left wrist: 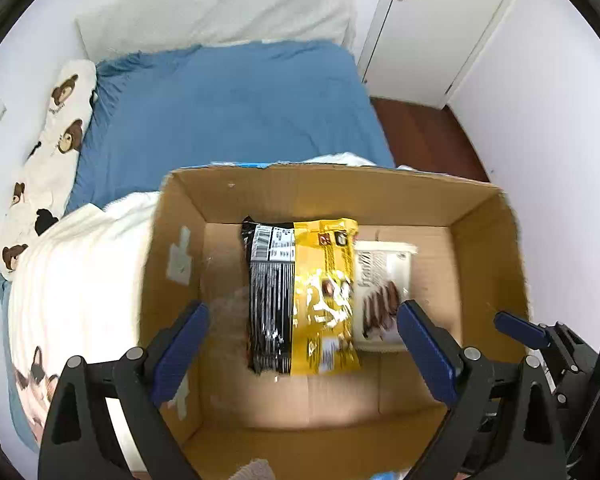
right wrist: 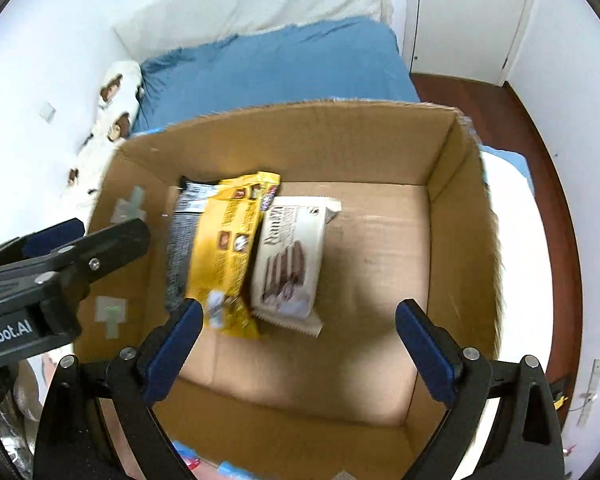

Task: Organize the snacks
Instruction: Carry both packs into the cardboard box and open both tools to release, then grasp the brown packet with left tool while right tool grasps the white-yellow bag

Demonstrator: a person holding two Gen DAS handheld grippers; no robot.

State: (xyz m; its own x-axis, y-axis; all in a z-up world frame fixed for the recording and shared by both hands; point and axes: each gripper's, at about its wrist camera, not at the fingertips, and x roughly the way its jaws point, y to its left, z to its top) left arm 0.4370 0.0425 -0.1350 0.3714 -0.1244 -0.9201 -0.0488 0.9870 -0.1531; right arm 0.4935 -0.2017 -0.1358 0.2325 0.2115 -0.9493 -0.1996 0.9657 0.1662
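Both the left gripper (left wrist: 302, 344) and right gripper (right wrist: 298, 344) are held spread and empty above the cardboard box (right wrist: 452, 152). A yellow-black snack pack (left wrist: 320, 292) is partly overlapped onto a white wafer pack (right wrist: 290, 256) near the box's left wall.

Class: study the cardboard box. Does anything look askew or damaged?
Slightly. The yellow packet lies overlapping the white wafer packet rather than beside it, and the cardboard box shows torn tape patches on its left wall.
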